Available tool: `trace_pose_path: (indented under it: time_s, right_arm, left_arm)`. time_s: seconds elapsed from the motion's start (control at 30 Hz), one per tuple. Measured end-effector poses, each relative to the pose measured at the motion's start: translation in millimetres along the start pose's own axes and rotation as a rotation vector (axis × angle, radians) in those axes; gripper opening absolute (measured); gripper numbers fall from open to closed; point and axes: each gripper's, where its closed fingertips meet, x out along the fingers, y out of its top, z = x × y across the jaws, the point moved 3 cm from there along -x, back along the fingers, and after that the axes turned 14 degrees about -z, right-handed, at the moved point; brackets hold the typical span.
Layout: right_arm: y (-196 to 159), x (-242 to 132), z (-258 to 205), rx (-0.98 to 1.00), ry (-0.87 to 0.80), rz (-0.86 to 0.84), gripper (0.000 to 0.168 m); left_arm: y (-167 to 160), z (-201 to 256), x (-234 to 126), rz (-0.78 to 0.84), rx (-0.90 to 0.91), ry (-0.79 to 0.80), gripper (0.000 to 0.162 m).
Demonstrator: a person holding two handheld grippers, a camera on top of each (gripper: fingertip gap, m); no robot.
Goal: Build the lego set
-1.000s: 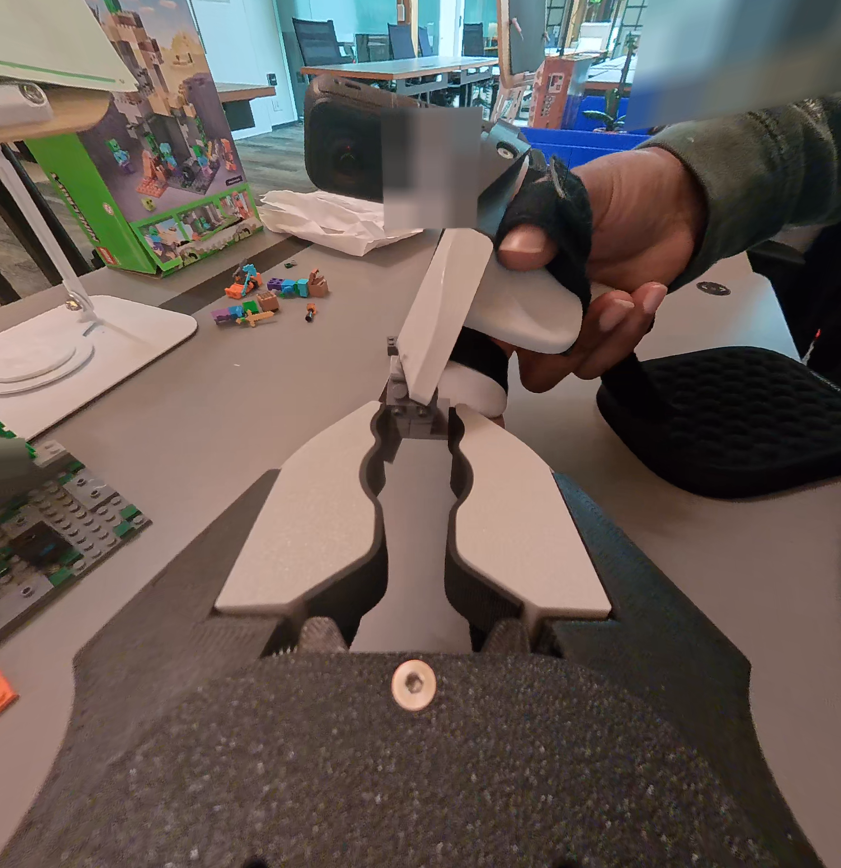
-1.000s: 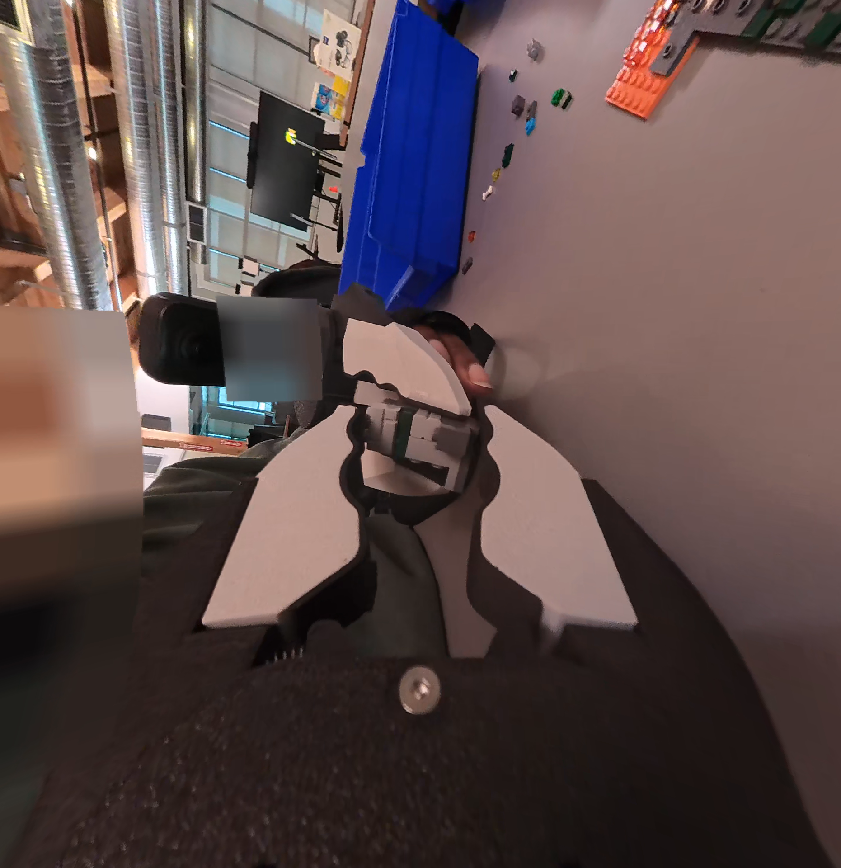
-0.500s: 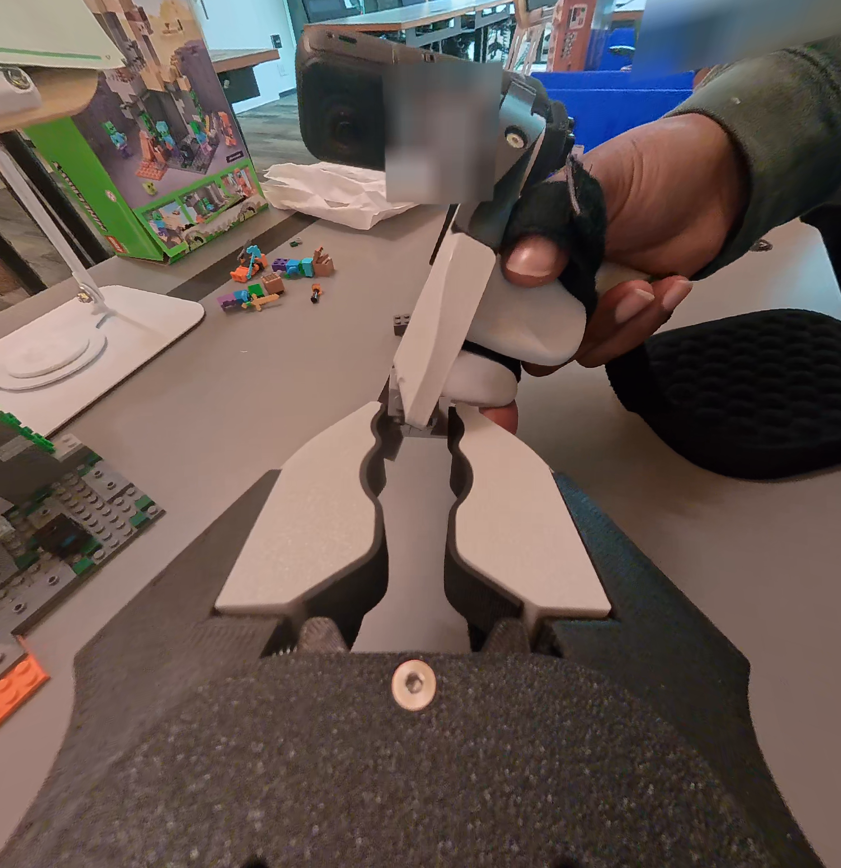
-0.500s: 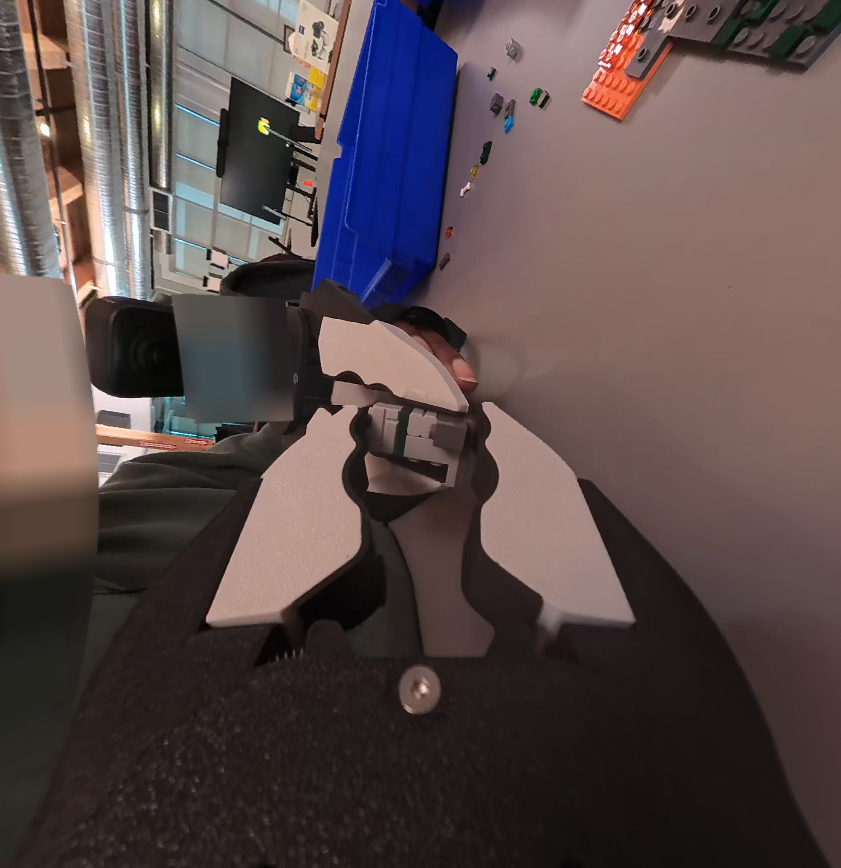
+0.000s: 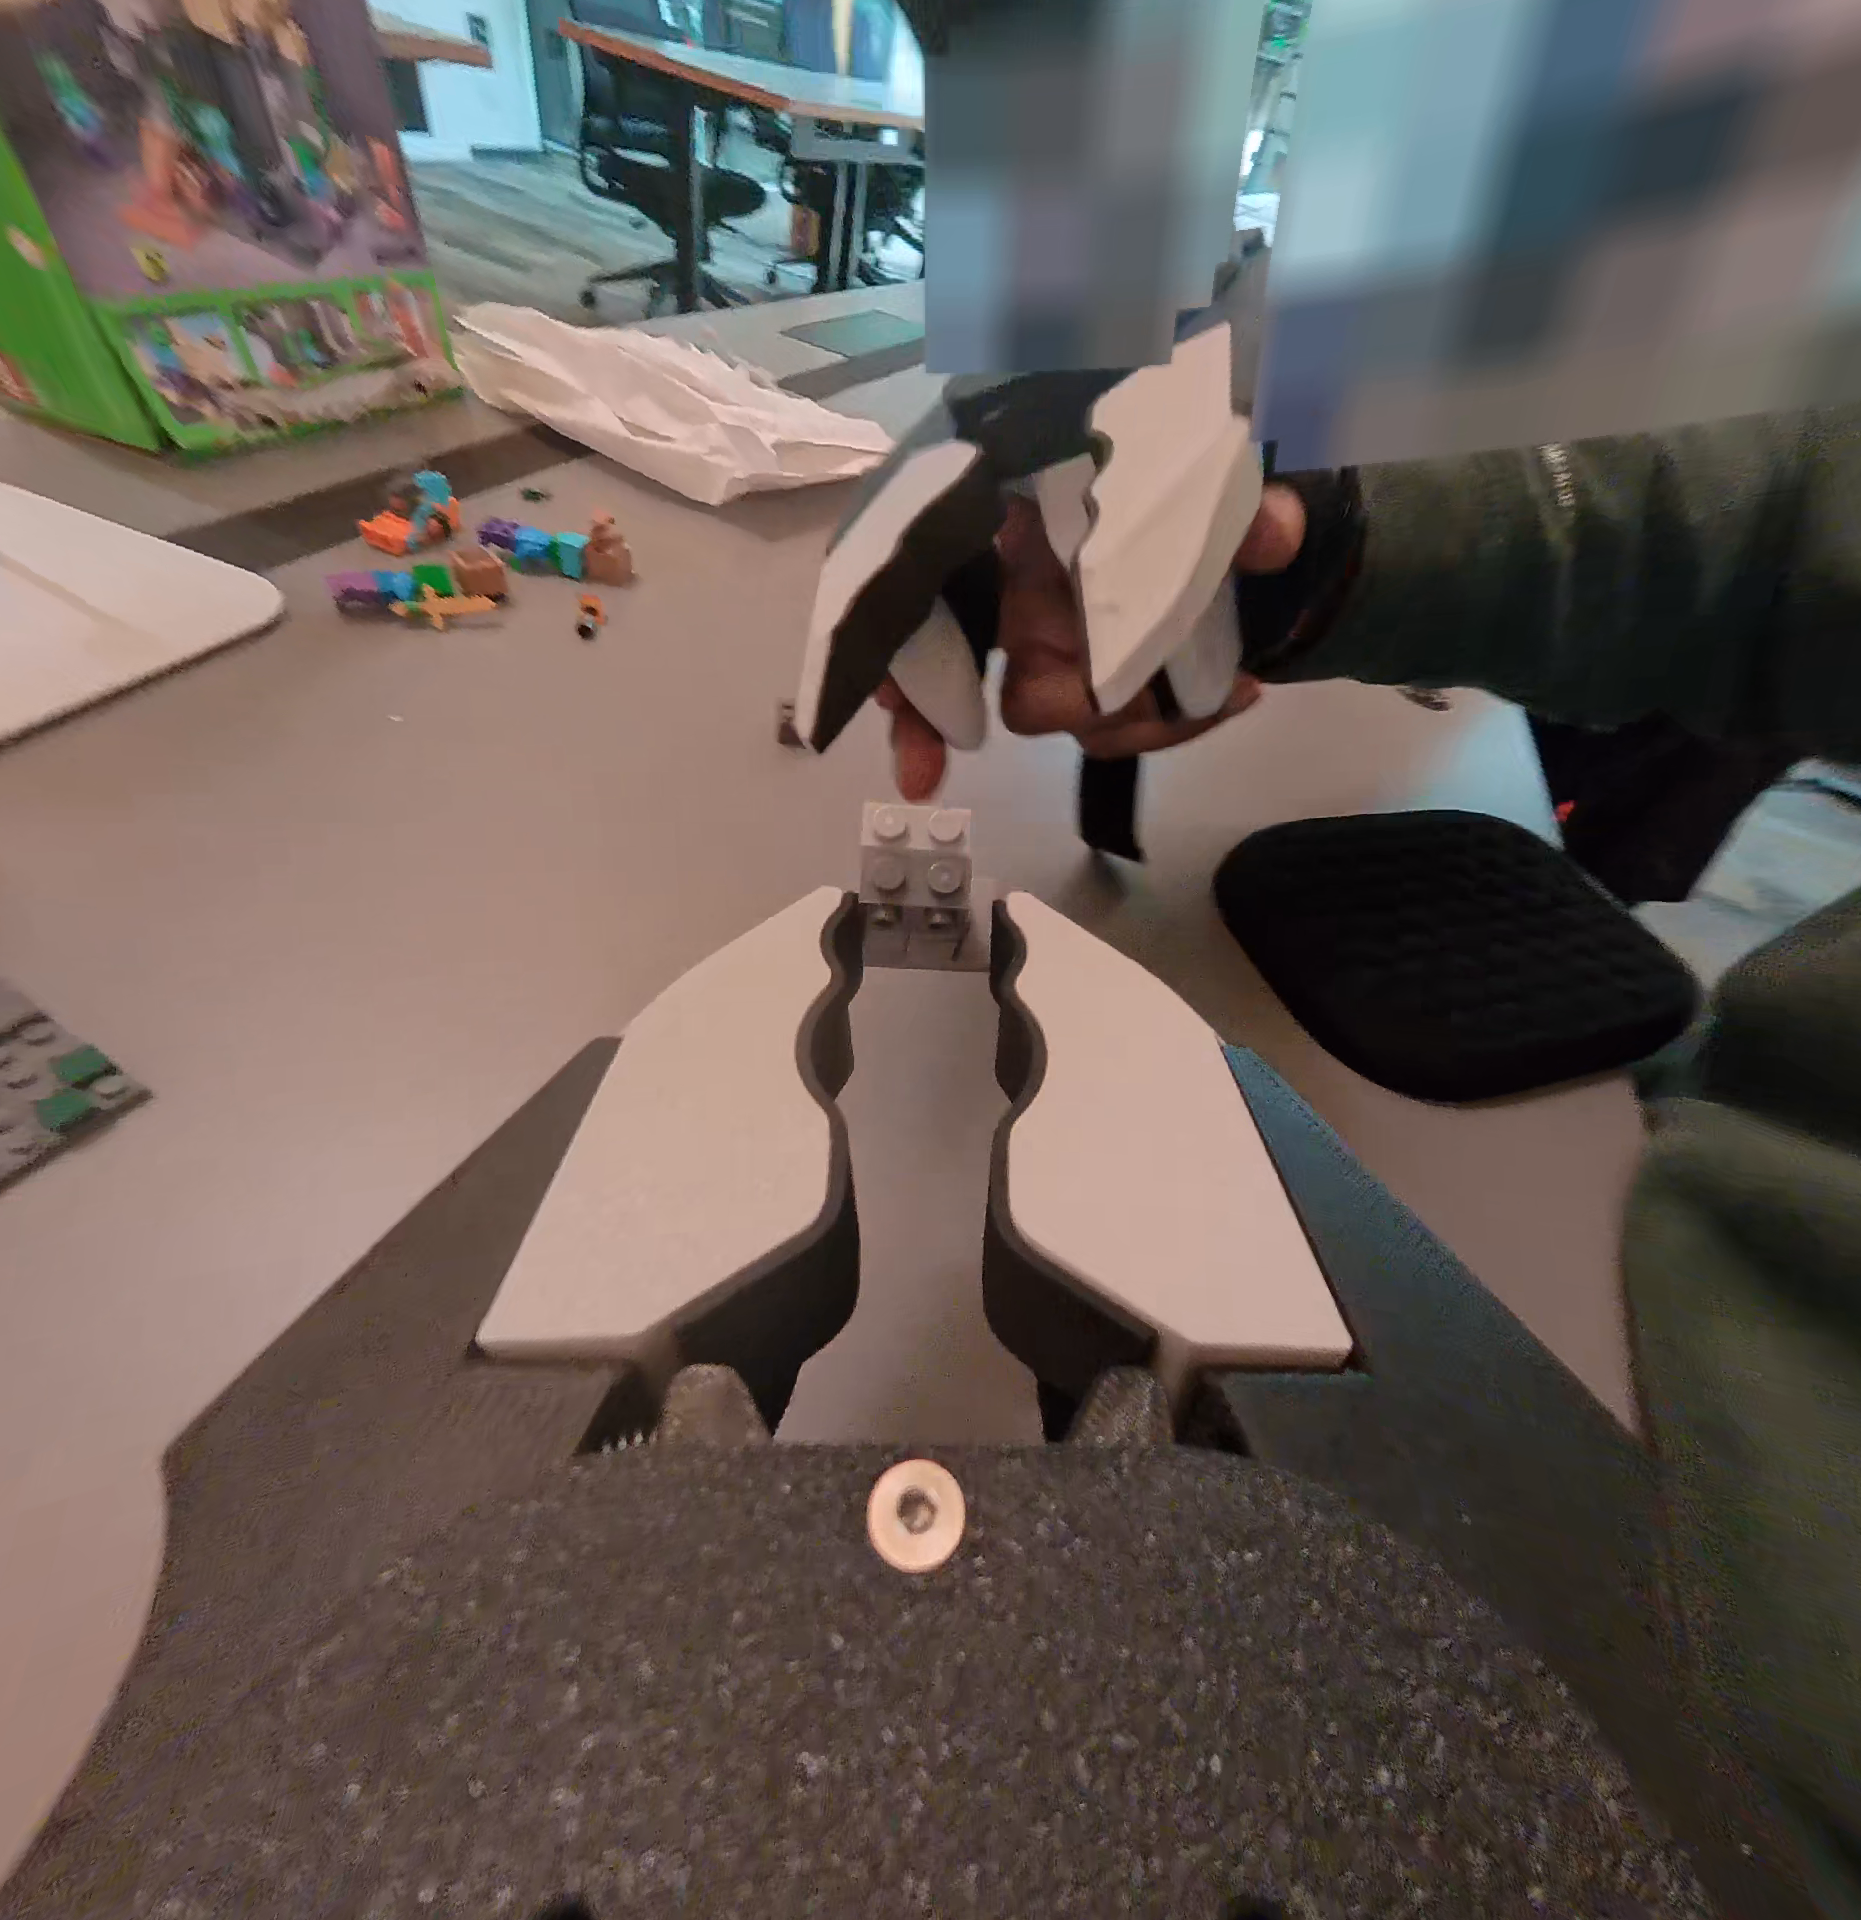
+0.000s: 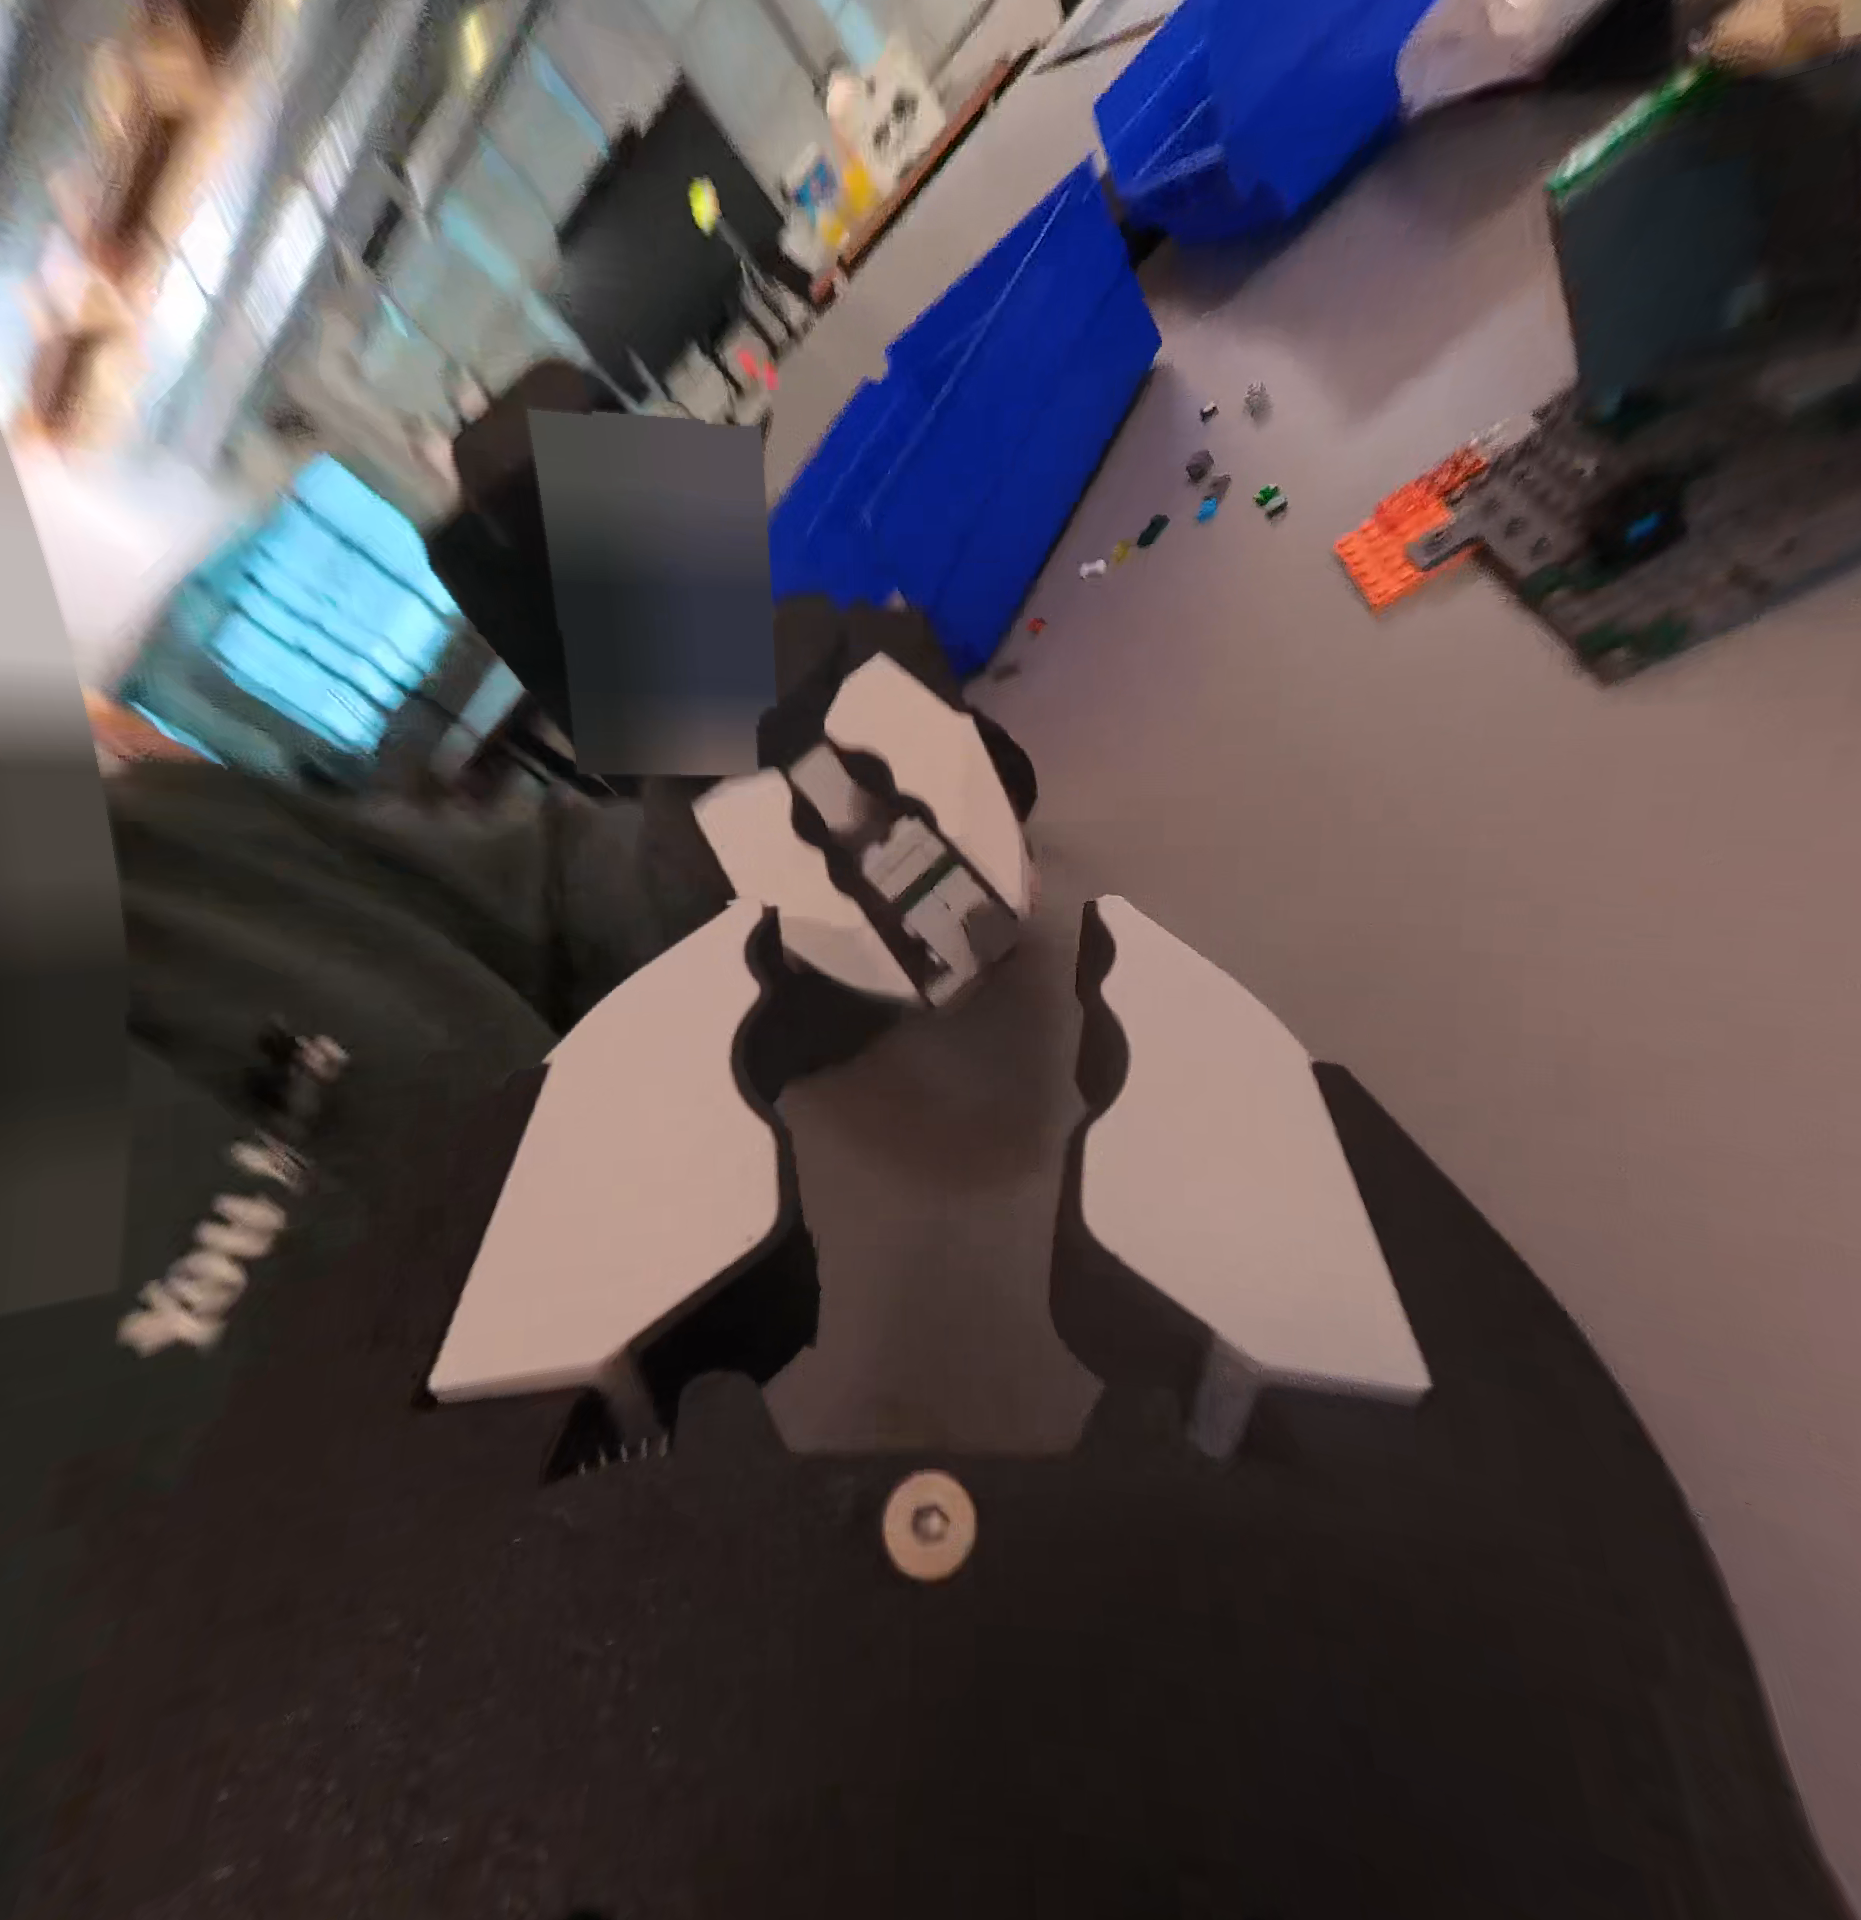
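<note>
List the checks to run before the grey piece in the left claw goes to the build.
1. Left claw shut on the grey piece: ok.
2. Right claw open, empty and apart from the piece: ok.
3. Bricks of the piece fully pressed together: cannot tell.
4. Build in sight on the table: ok.
5. Right wrist view sharp enough to aim by: not ok, blurred.
</note>
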Motion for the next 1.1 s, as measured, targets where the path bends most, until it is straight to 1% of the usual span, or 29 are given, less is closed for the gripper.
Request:
trace_pose_path:
  time_s: [0.07, 0.1, 0.2, 0.23, 0.3, 0.4, 0.43, 0.57, 0.67, 0.77, 0.83, 0.87, 0.97, 1.03, 1.1]
  right_arm:
    - [-12, -4, 5, -0.21, -0.154, -0.096, 0.055]
    - [-18, -4, 5, -0.302, -0.2, -0.146, 0.055]
    - [-29, 3, 6, -0.512, -0.298, -0.253, 0.053]
    - [-30, 6, 5, -0.554, -0.3, -0.266, 0.049]
    - [-29, 14, 0, -0.566, -0.239, -0.264, 0.041]
    - [-22, 20, 0, -0.515, -0.156, -0.22, 0.031]
    - [-21, 21, 0, -0.504, -0.133, -0.214, 0.031]
    - [-30, 29, 4, -0.516, -0.131, -0.237, 0.03]
    - [-35, 32, 5, -0.52, -0.128, -0.228, 0.017]
    - [-35, 31, 7, -0.553, -0.154, -0.184, 0.016]
    - [-31, 27, 10, -0.559, -0.17, -0.145, 0.016]
    - [-28, 24, 14, -0.566, -0.189, -0.132, 0.016]
    - [-21, 18, 36, -0.577, -0.287, -0.13, 0.016]
    - [-24, 24, 51, -0.585, -0.347, -0.165, 0.016]
    - [-26, 33, 58, -0.585, -0.371, -0.173, 0.016]
  left_arm:
    - [-5, 2, 4, -0.03, -0.042, -0.083, 0.023]
    - [-6, 2, 5, -0.041, -0.053, -0.111, 0.023]
    - [-14, 5, 11, -0.098, -0.052, -0.168, 0.023]
    - [-17, 7, 13, -0.122, -0.041, -0.181, 0.023]
    - [-21, 10, 18, -0.157, -0.003, -0.177, 0.023]
    - [-26, 13, 24, -0.205, 0.055, -0.148, 0.023]
    - [-26, 14, 25, -0.212, 0.061, -0.142, 0.023]
    - [-27, 13, 30, -0.229, 0.07, -0.112, 0.023]
    - [-29, 11, 34, -0.249, 0.078, -0.094, 0.024]
    - [-27, 8, 35, -0.231, 0.075, -0.066, 0.025]
    - [-26, 1, 34, -0.215, 0.081, -0.009, 0.038]
    - [-26, -4, 31, -0.211, 0.085, 0.021, 0.039]
    - [-26, -23, 21, -0.188, 0.101, 0.14, 0.033]
    - [-27, -30, 15, -0.172, 0.068, 0.163, 0.031]
    - [-28, -34, 13, -0.166, 0.056, 0.192, 0.028]
